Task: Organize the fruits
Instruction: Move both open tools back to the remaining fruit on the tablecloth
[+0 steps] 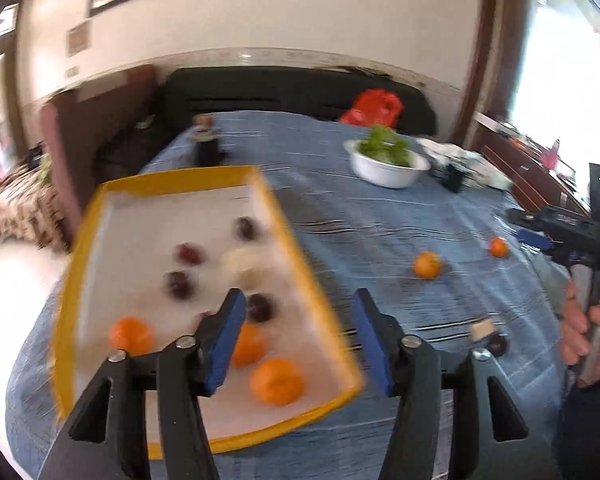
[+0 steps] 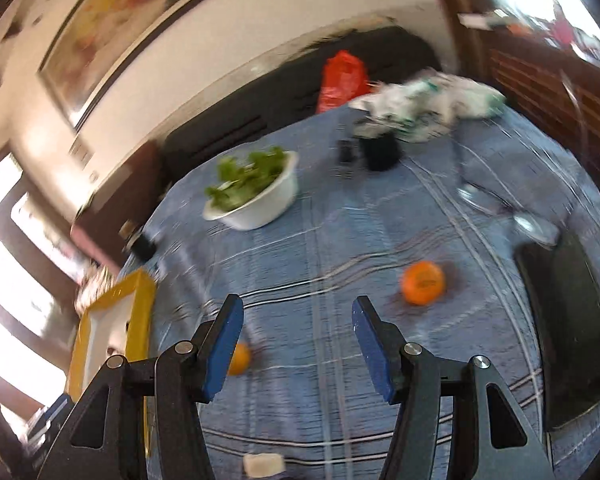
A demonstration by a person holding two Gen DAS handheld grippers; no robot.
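Notably, no legible writing; left gripper (image 1: pixel 298 340) and right gripper (image 2: pixel 298 346) both spread, empty; orange (image 2: pixel 423 283) mid-right.

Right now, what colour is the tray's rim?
Yellow, around a white inside. The tray shows best in the left wrist view.

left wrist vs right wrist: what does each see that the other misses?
Only left wrist: the inside of the yellow tray with three oranges and dark plums, a plum loose on the cloth, the left tool open and empty, and the hand carrying the other handle.

Only right wrist: a black tray at the right edge, and the right tool open and empty.

Both: the white bowl of greens, red bag, blue cloth, two loose oranges.
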